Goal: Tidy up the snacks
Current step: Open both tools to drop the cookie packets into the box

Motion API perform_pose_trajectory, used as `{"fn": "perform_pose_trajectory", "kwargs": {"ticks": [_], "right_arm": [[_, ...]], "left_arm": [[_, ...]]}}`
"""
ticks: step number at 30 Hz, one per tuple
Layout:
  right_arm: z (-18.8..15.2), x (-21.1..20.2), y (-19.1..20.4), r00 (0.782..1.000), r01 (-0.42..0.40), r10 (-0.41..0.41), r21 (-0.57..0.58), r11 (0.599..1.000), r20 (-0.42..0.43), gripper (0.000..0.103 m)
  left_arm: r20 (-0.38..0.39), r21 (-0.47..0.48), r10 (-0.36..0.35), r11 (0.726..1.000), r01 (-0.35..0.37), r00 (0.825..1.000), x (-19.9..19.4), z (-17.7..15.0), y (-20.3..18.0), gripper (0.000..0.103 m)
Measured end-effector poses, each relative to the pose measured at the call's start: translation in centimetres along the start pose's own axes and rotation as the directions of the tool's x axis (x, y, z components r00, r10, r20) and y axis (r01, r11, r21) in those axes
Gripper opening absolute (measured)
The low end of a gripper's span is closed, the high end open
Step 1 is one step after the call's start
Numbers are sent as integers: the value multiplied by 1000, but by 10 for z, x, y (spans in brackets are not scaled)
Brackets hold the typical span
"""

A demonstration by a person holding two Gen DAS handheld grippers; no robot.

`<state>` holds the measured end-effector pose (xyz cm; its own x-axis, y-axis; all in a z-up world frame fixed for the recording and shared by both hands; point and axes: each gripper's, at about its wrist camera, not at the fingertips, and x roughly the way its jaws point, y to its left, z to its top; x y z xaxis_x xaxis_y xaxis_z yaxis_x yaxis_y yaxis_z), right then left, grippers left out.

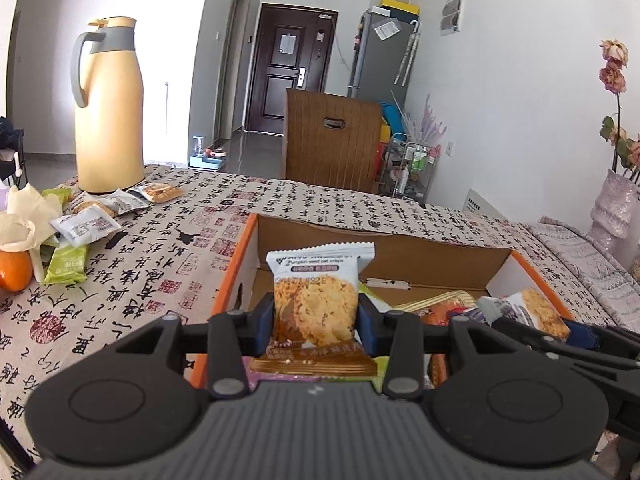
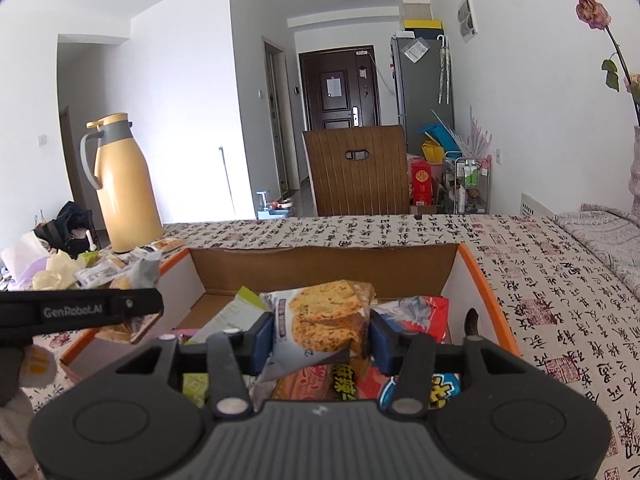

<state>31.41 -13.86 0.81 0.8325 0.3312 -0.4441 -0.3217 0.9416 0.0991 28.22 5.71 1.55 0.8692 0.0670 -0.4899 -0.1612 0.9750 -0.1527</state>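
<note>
Calligraphy-print tablecloth covers table; orange-edged cardboard box sits centre, yellow thermos behind box's left corner, loose snack packets near its base. You hover over box with both tools. Lower each packet onto pile before letting go; keep grippers apart. Left gripper: jaws narrow, blue pads flanking upright oat crisp packet. Right gripper: jaws part-spread, tilted cookie packet between, grip looks loosening.

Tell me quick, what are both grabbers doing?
Left gripper: holding an oat crisp packet.
Right gripper: open, cookie packet loose between its fingers.
</note>
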Motion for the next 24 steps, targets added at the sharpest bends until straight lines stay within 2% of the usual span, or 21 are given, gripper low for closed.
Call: {"fn": "perform_pose_trajectory", "kwargs": {"ticks": [2, 4, 6, 8, 24], "right_arm": [[0, -1, 0, 1000, 12, -12, 6, 1000, 7, 62], [0, -2, -3, 1000, 15, -16, 23, 1000, 13, 82], [0, -5, -6, 999, 25, -26, 38, 999, 28, 95], [0, -6, -8, 999, 26, -28, 53, 998, 34, 103], [8, -14, -6, 999, 32, -33, 55, 998, 24, 103]], "left_arm": [[9, -14, 6, 1000, -6, 1000, -3, 0, 3, 61], [42, -27, 22, 999, -21, 999, -9, 1, 5, 89], [69, -45, 41, 998, -38, 997, -15, 2, 7, 103], [86, -62, 45, 997, -40, 995, -17, 3, 10, 103], [81, -52, 47, 998, -43, 996, -26, 10, 3, 103]]}}
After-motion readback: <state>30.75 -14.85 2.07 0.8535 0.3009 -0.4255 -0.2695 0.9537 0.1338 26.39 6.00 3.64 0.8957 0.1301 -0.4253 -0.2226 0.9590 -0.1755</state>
